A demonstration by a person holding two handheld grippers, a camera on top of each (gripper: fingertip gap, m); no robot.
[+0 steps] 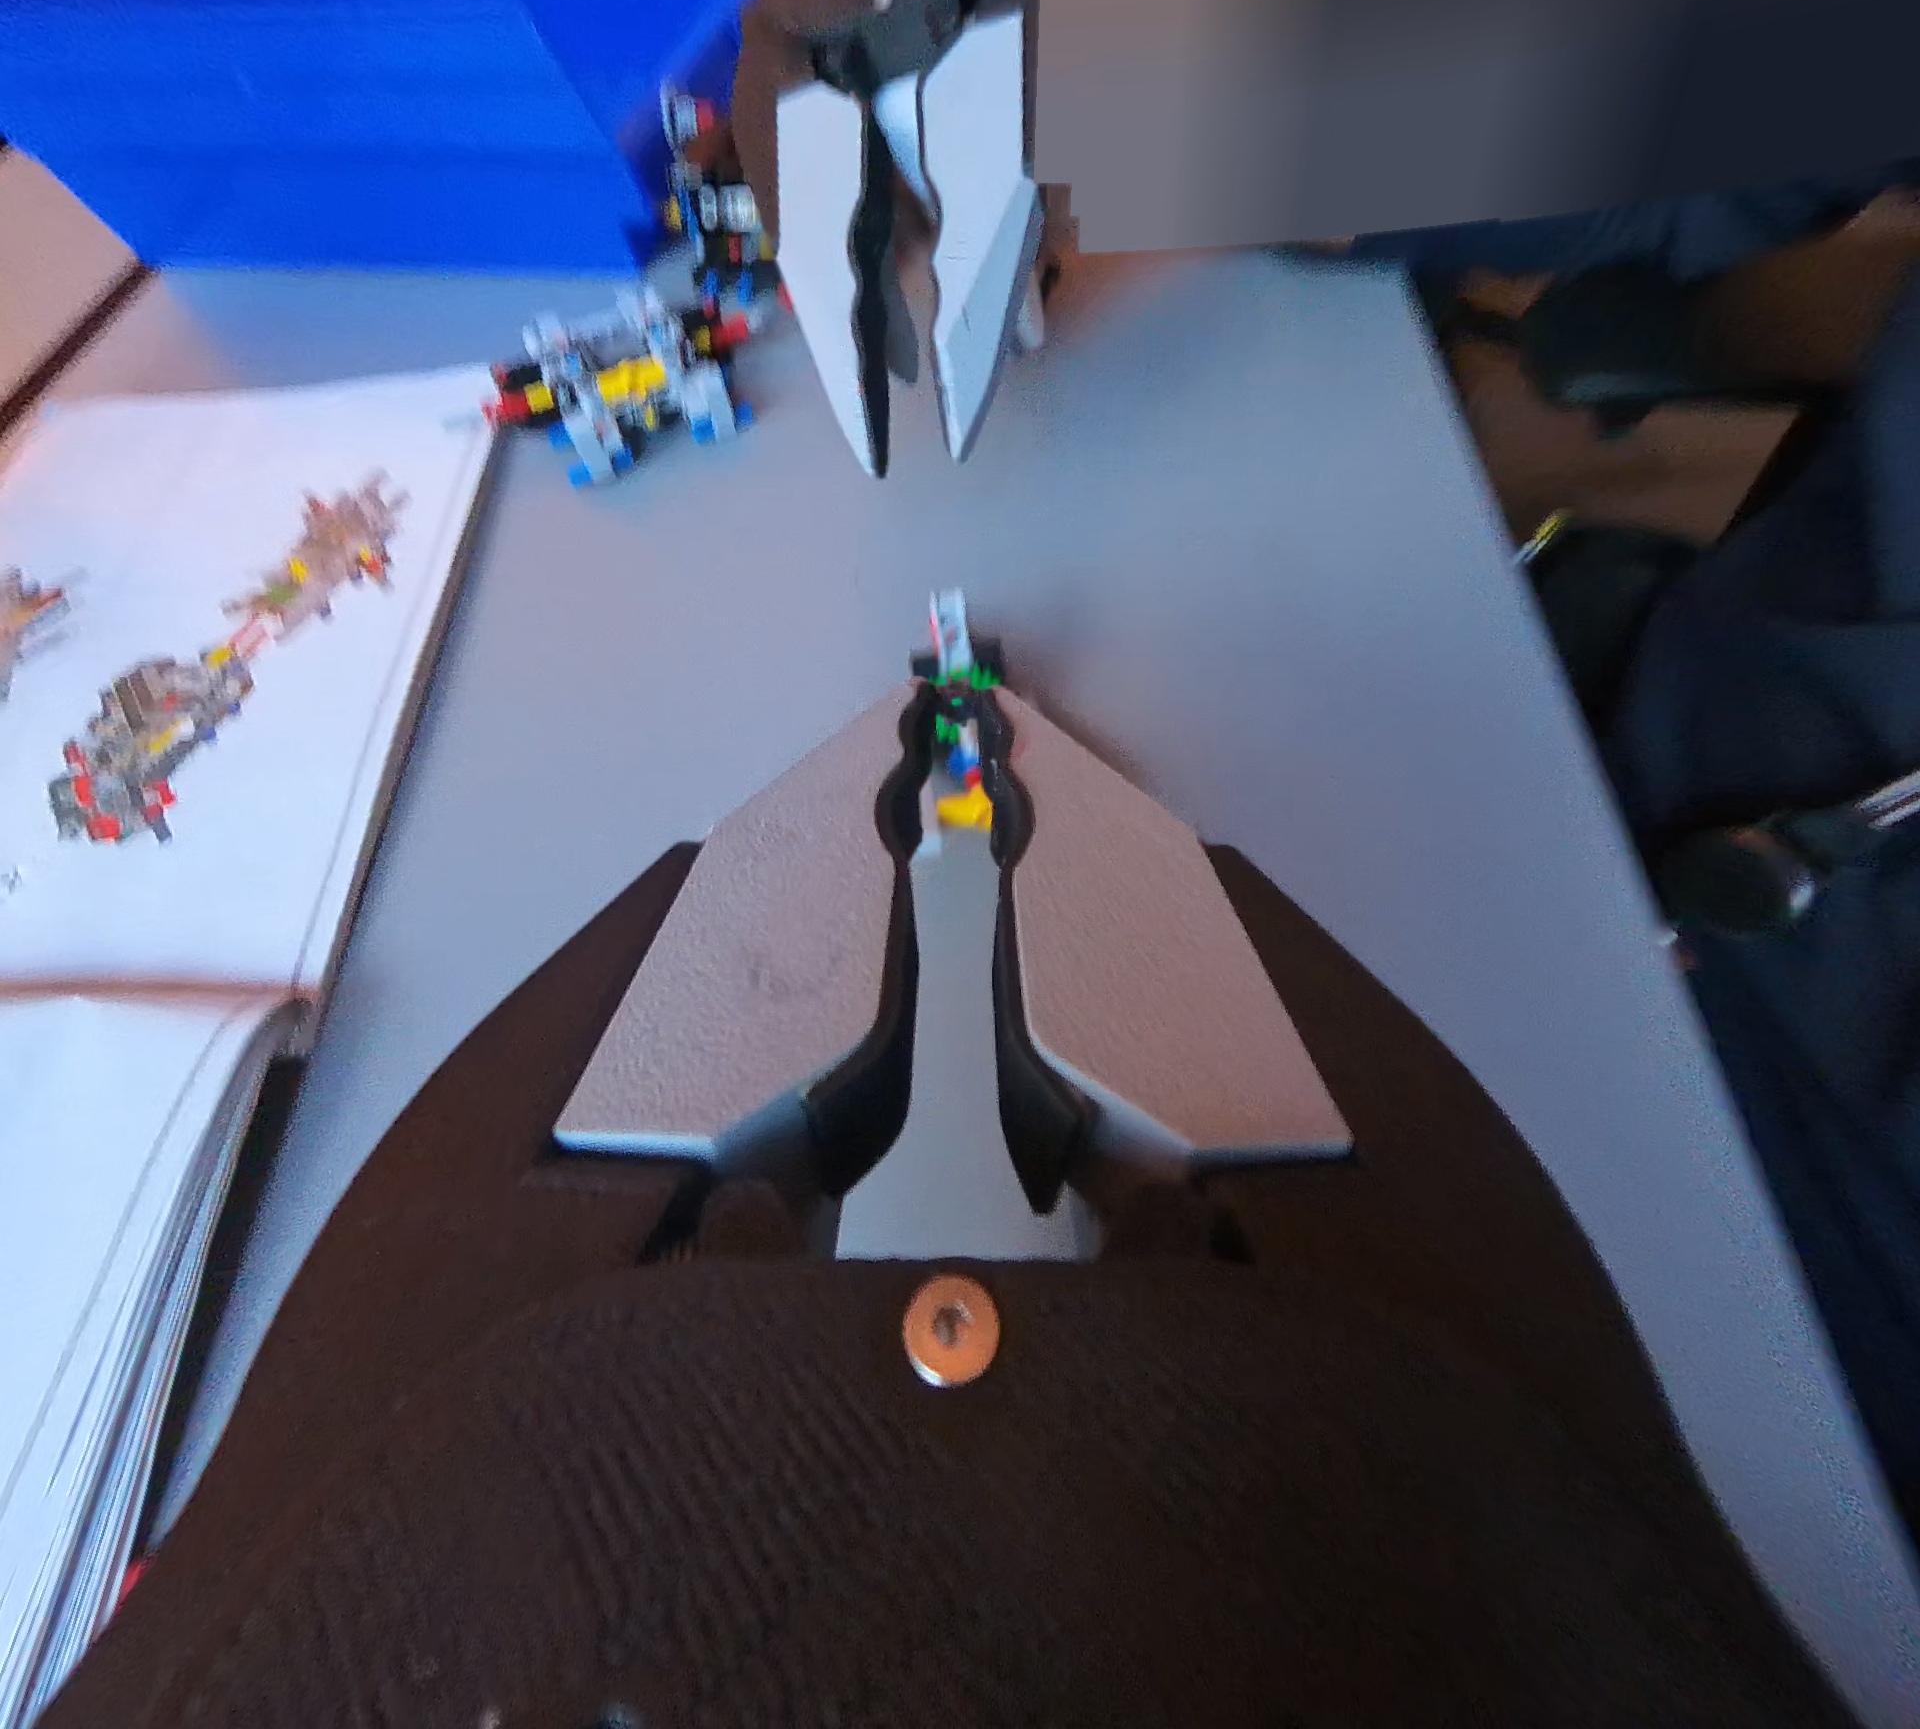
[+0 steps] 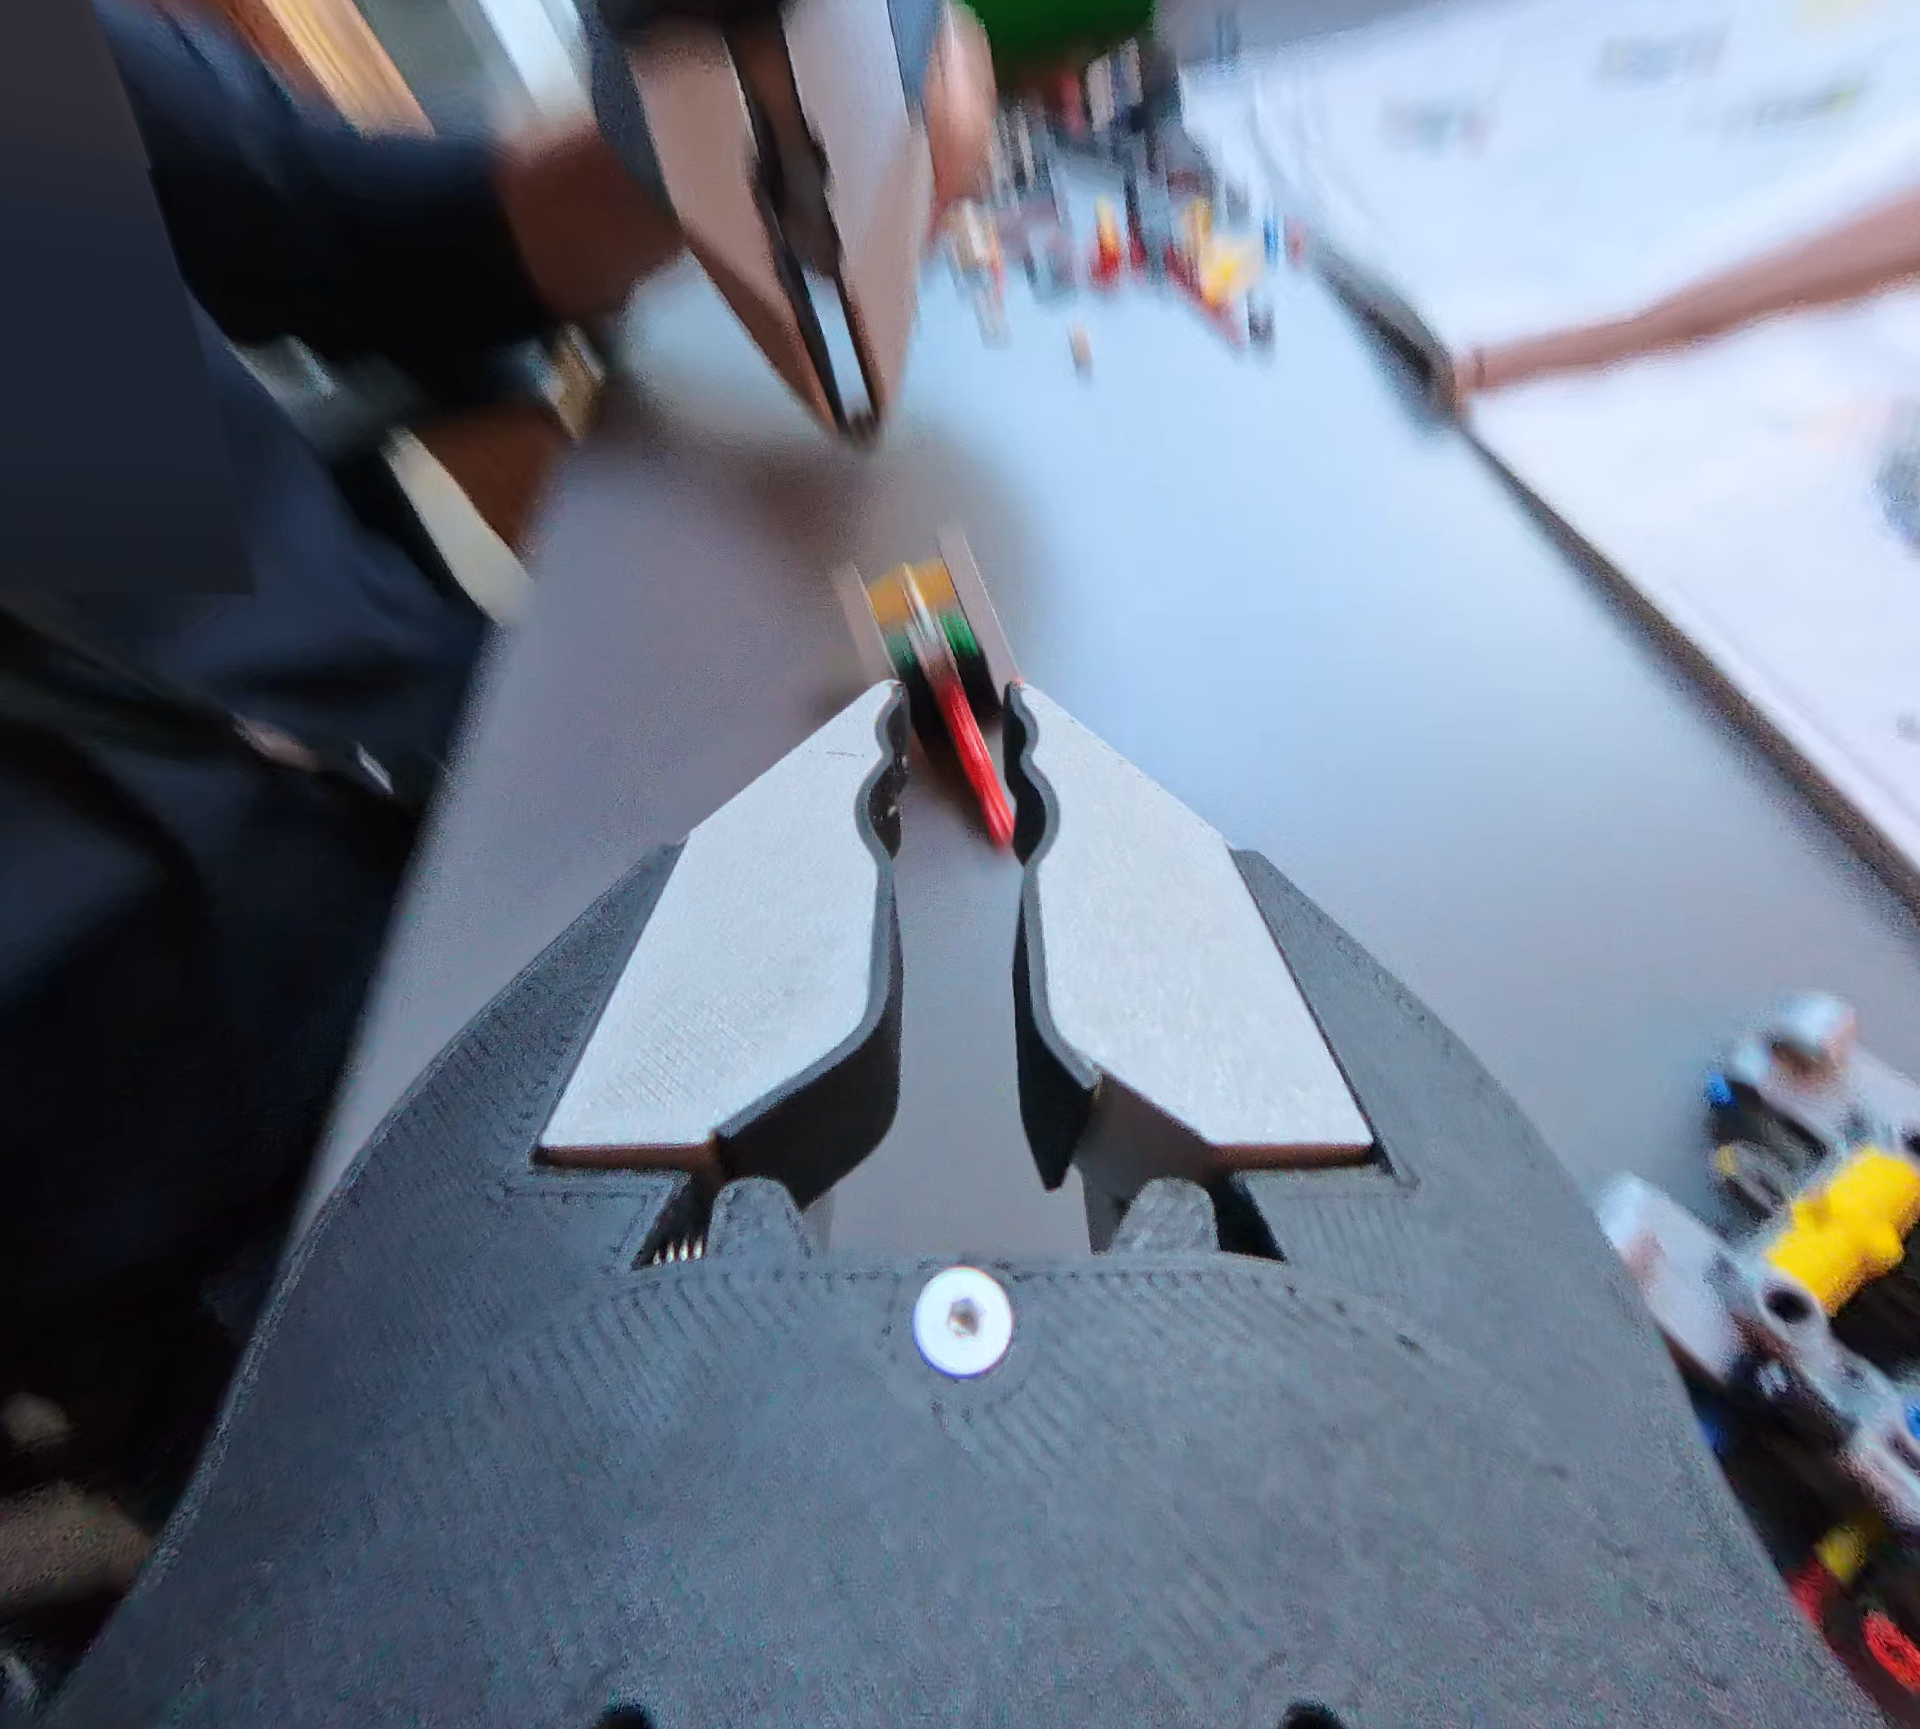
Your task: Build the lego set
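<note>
Left gripper, fingers nearly together, faces the right gripper, whose parted fingers straddle, unpinched, a small brick piece on the table, lengthwise at twelve o'clock.

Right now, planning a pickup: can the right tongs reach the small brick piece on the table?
Probably yes: brick piece lies on table just before the right tongs, tips parted; left tongs hover clear.
</note>
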